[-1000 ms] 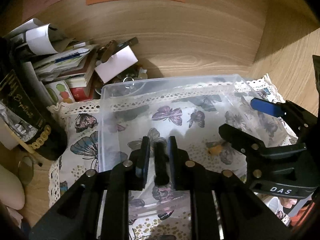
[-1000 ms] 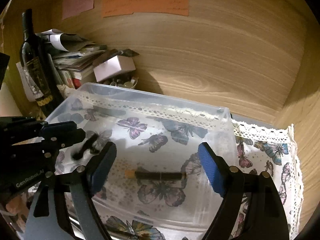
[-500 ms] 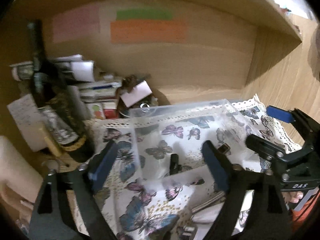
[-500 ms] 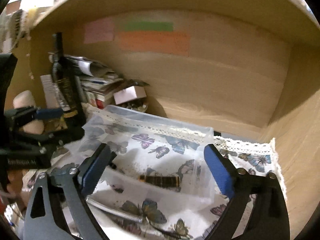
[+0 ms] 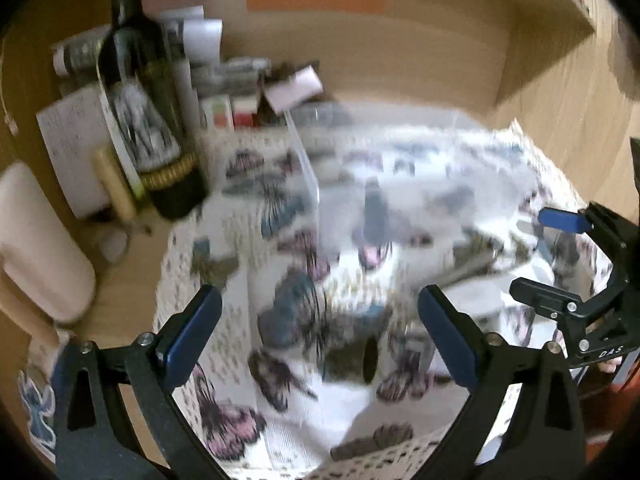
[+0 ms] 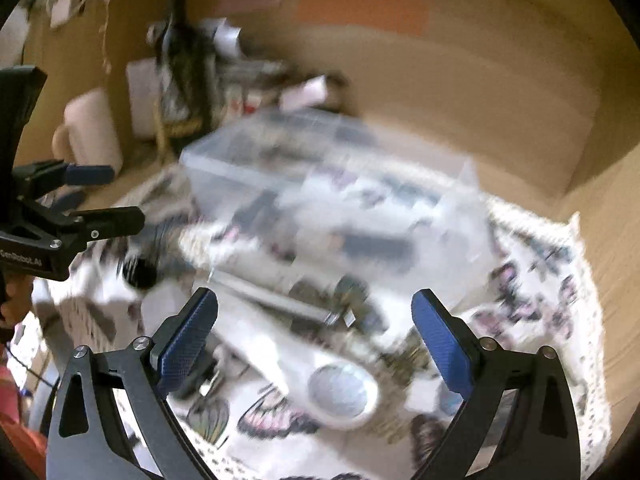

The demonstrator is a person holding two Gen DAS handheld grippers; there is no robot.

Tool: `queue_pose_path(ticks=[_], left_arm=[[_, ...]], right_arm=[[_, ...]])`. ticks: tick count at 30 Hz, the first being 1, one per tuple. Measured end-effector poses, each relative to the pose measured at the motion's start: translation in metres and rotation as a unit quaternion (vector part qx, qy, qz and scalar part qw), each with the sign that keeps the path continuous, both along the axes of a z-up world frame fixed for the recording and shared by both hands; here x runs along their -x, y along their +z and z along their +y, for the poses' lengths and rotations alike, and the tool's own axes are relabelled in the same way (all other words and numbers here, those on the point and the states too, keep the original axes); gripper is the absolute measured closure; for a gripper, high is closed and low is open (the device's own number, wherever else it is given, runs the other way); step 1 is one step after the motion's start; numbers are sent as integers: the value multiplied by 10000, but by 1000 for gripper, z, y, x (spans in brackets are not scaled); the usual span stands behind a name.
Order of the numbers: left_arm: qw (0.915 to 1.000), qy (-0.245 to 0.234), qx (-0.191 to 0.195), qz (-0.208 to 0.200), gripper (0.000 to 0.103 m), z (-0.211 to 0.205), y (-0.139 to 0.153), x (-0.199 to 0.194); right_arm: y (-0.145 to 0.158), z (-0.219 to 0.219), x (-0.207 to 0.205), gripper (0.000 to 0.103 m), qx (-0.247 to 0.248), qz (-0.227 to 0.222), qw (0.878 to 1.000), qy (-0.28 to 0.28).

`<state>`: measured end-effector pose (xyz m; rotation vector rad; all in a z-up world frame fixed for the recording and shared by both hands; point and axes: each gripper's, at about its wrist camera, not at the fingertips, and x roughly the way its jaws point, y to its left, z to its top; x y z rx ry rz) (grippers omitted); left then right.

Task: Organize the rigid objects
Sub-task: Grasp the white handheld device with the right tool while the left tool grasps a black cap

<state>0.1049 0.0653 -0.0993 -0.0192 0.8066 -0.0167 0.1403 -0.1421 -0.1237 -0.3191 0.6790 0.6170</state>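
Note:
A clear plastic box [image 5: 312, 168] [image 6: 320, 168] stands on a butterfly-print cloth [image 5: 288, 400] in a wooden alcove. Both views are motion-blurred. A small black piece [image 5: 374, 212] and a dark stick-like object [image 6: 376, 248] lie inside the box. My left gripper [image 5: 320, 336] is open and empty, back from the box over the cloth. A dark cylinder [image 5: 370, 360] lies between its fingers. My right gripper [image 6: 316, 336] is open and empty above a white magnifier-like object [image 6: 340, 392] and a silver tool [image 6: 276, 300] in front of the box.
A dark wine bottle [image 5: 148, 112] [image 6: 180, 64], stacked papers and books [image 5: 224, 92] and a pale pink object [image 5: 36, 248] crowd the back left. The wooden wall [image 5: 400, 52] carries coloured notes. The alcove's side wall [image 5: 560, 92] closes the right.
My left gripper opened and let go of the small black piece in the box. Both grippers pulled back and up from the box, so the loose items in front came into view.

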Motion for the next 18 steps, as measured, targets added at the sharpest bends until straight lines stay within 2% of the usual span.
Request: queue_pose_path(ticks=[3,4,6,8,10,11,13,16,17,18], left_arm=[[9999,-8,-46,125,4,-2,-13,5],[9999,0,-27,163,5,-2,-17,6],[9996,-43,77,282,16,-1,-24,6],[9990,-81,143,424,20,-2,-32,4],[9987,-131,174,455,24,-4,-36,5],[9984,-185,207,499,29,-6,-38,5],[9979,-263,223,547,36,-10,-42,5],[9983,-282,104,495,51,-16,-44,6],[9984,-297,95,482,63,-16,-44,6],[9984,-309,102,471,67,-16,-43,6]], right_arm=[[-12,8,1,11,238,95,9996,133],[-16,11,0,17,349,147,9991,173],[-21,14,-4,29,454,275,9982,279],[-23,19,-7,34,571,339,9972,342],[-24,22,-8,43,668,355,9962,434],[-24,24,-7,46,694,365,9959,460],[-25,25,-7,60,791,360,9949,513],[-25,24,-4,65,743,361,9950,553],[-24,24,-2,66,713,369,9953,550],[-24,23,-1,69,664,382,9955,557]])
